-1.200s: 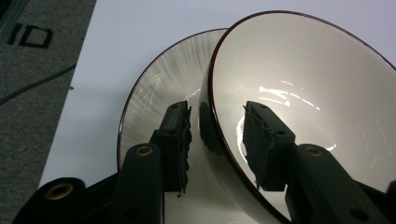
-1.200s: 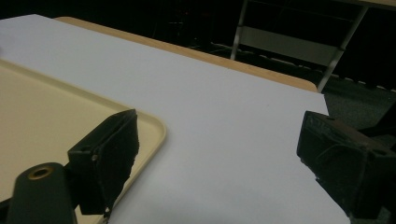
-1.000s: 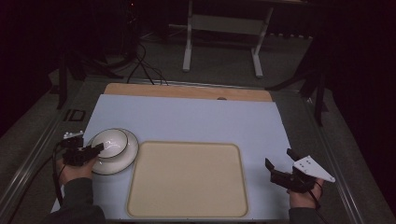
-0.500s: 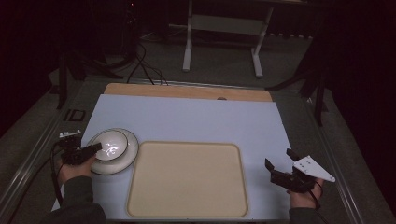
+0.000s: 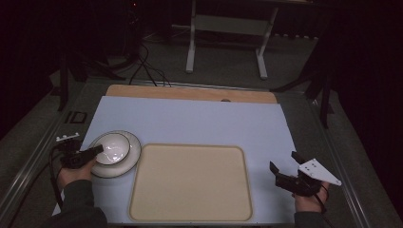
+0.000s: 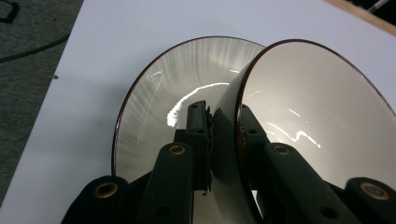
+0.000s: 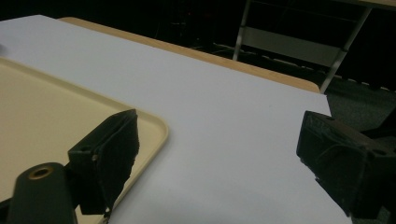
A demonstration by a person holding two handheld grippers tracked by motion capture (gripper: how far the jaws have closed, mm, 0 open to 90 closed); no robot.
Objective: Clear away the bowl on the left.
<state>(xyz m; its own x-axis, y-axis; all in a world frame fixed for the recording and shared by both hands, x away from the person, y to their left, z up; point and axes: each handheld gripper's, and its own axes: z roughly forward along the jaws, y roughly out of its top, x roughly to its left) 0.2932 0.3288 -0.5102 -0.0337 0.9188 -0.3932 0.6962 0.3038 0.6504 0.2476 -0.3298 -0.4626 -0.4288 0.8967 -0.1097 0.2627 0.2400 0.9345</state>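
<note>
On the left part of the white table [image 5: 199,123], a bowl [image 5: 113,147] sits inside a plate [image 5: 130,159], and both are just beside the left edge of the beige tray [image 5: 190,185]. The left gripper [image 5: 92,153] comes from the left side, and its jaws have just been closing; now they are clamped on the wall of the bowl. In the left gripper view, one jaw is inside the bowl [image 6: 317,107] and the other is outside, above the plate [image 6: 154,93], with the brown rim of the bowl between them. The bowl looks tilted against the plate in that view. The tray is in front of the person, near the front edge of the table.

The right gripper [image 5: 285,167] is at the right side, well apart from the bowl, over the table just right of the tray. Its jaws are wide apart and nothing is between them; in the right gripper view, the corner of the tray [image 7: 60,121] is behind the left jaw.
</note>
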